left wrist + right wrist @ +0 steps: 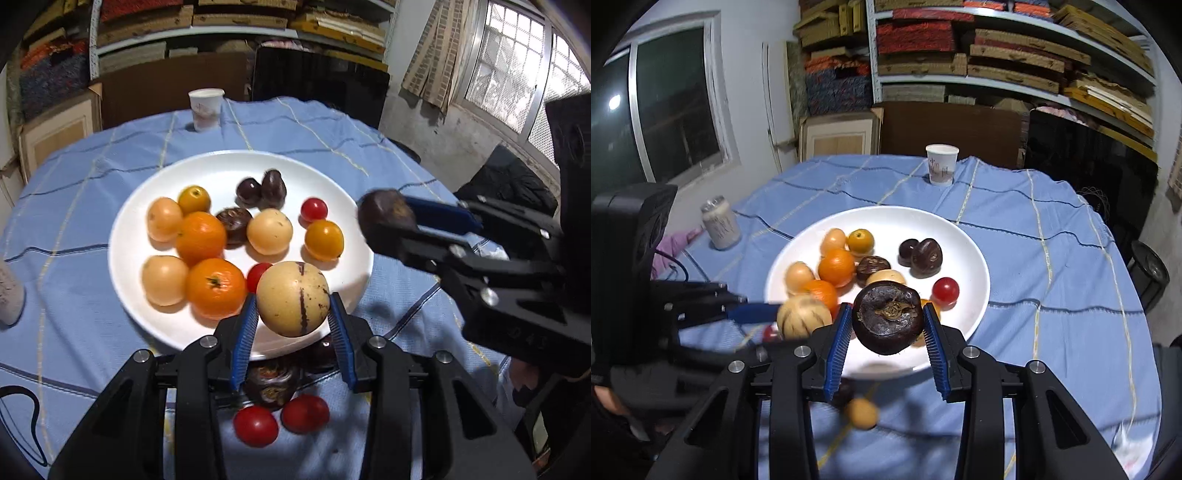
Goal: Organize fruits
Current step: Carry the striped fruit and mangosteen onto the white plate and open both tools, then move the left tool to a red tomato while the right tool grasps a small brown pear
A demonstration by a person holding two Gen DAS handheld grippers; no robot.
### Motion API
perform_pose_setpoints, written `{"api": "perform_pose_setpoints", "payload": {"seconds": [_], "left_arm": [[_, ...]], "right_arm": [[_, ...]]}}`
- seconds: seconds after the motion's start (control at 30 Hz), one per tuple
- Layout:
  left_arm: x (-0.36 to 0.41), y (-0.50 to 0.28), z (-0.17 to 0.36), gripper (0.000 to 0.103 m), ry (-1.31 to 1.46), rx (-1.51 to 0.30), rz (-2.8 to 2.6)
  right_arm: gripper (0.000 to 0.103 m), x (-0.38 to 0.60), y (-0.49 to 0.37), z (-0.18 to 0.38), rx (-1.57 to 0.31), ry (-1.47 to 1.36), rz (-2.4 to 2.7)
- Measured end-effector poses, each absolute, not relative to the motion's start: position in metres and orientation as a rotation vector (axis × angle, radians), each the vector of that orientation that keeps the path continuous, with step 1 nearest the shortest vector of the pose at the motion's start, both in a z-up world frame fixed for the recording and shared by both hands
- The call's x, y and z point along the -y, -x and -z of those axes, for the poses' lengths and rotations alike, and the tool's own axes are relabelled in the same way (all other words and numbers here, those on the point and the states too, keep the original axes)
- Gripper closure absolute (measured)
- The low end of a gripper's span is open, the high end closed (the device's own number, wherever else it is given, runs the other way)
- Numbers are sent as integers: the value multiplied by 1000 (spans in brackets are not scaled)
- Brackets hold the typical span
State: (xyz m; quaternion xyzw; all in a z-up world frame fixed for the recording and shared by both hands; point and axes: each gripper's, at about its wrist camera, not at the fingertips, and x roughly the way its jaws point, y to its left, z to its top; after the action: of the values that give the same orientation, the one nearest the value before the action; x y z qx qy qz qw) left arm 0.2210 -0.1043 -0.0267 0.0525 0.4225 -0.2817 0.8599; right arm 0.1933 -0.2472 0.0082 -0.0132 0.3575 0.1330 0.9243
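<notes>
A white plate (155, 206) sits on the blue tablecloth and holds oranges (201, 236), pale yellow fruits, small tomatoes and dark brown fruits. My left gripper (293, 314) is shut on a pale striped melon (293, 299) above the plate's near rim; it also shows in the right wrist view (803, 315). My right gripper (886, 325) is shut on a dark brown fruit (888, 317) above the plate's (971, 258) near edge. In the left wrist view the right gripper (402, 221) holds that fruit (386, 214) at the plate's right side.
Two red tomatoes (280, 419) and a dark fruit (271, 380) lie on the cloth in front of the plate. A small yellow fruit (862, 413) lies under my right gripper. A paper cup (942, 164) stands at the far edge, a can (720, 221) at the left.
</notes>
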Motion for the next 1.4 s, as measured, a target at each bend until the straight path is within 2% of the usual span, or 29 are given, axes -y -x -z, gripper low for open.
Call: {"api": "perform_pose_setpoints", "payload": {"seconds": [0.17,0.2,0.27,0.47,0.77,0.87,1.03,1.2,1.23,1.3,1.4], "left_arm": [[116,-233,43,65,-108,-939,592],[117,-235,45,64,-114,-948,585],[117,-237,45,56,-110,-952,578],[105,-232,33,41,-90,-905,556],[59,-208,21,26,-72,-856,501],[37,-192,31,16,-83,-854,502],[19,-178,60,16,-103,-901,510],[28,-168,66,16,-167,-880,522],[30,-166,67,16,-181,-881,520],[32,-166,68,16,-191,-887,520],[30,-168,69,16,-176,-897,523]], "right_arm": [[63,249,-219,8,-793,36,-307],[59,248,-222,9,-797,36,-314],[54,248,-222,10,-787,31,-318],[54,251,-216,7,-774,8,-297],[54,257,-177,2,-770,-22,-282],[54,249,-153,19,-800,-12,-308],[54,226,-133,51,-828,79,-296],[55,221,-139,51,-823,76,-270],[57,218,-141,53,-830,88,-266],[68,213,-146,59,-867,111,-269],[70,214,-150,59,-865,93,-250]]}}
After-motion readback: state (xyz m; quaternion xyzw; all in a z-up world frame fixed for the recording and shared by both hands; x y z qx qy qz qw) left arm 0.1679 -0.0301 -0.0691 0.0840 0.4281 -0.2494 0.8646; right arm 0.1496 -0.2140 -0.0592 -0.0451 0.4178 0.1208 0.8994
